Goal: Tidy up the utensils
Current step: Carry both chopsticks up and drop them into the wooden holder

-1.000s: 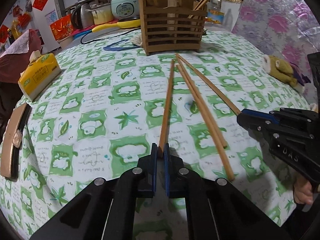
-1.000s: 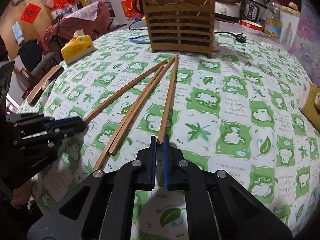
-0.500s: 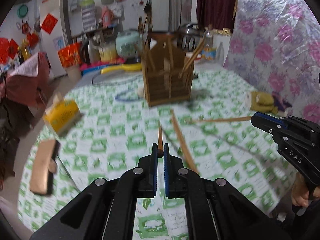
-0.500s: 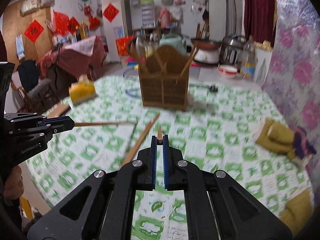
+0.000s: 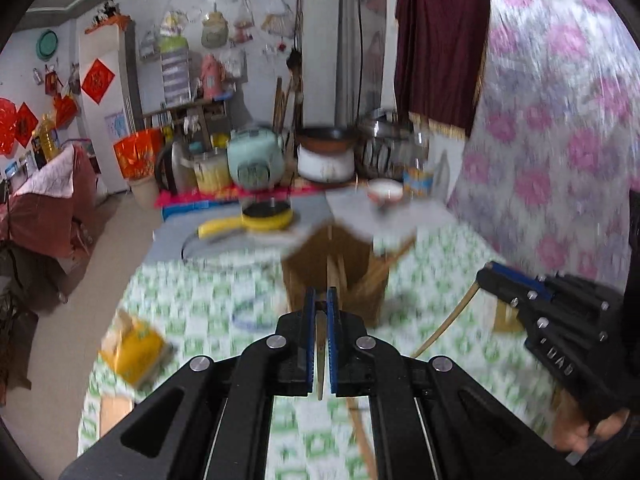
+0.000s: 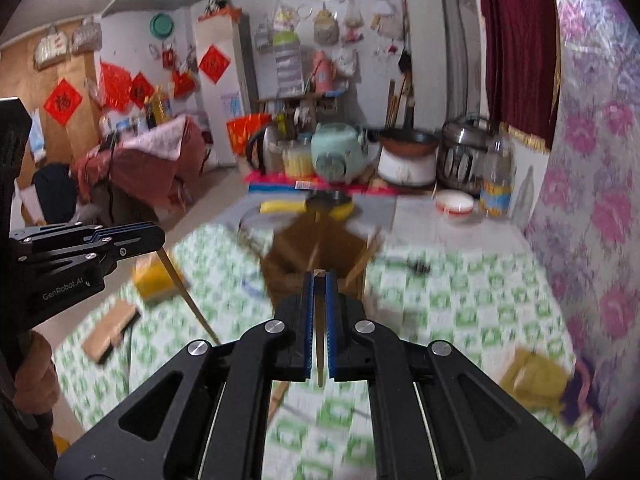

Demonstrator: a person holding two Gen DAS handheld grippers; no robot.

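I had one chopstick (image 5: pixel 320 344) pinched in my left tongs (image 5: pixel 319 312), its wooden shaft running between the blue pads, and a second chopstick (image 6: pixel 319 332) clamped the same way in my right tongs (image 6: pixel 318 300); both pairs of jaws were shut down on the thin sticks. From the left camera I could see the right-hand stick hanging out of the other tongs as a pale slanting line, and the right camera showed the left-hand stick dangling likewise. Both sticks were up off the worktop (image 6: pixel 460 292), held in the air in front of the wooden utensil holder (image 5: pixel 332 272), which stood ahead of me on the green-and-white cloth with other chopsticks leaning in it. At least one more stick seemed to lie on the cloth below my left tongs, though blur made it hard to count. I judged this the carrying step: sticks picked up, not yet stowed. The next move called for bringing each tip over the holder's open top, tilting the stick towards upright, lowering it into a slot, and only then easing the jaws apart. A yellow tissue box (image 5: pixel 132 348) sat off to the left, clear of the path.
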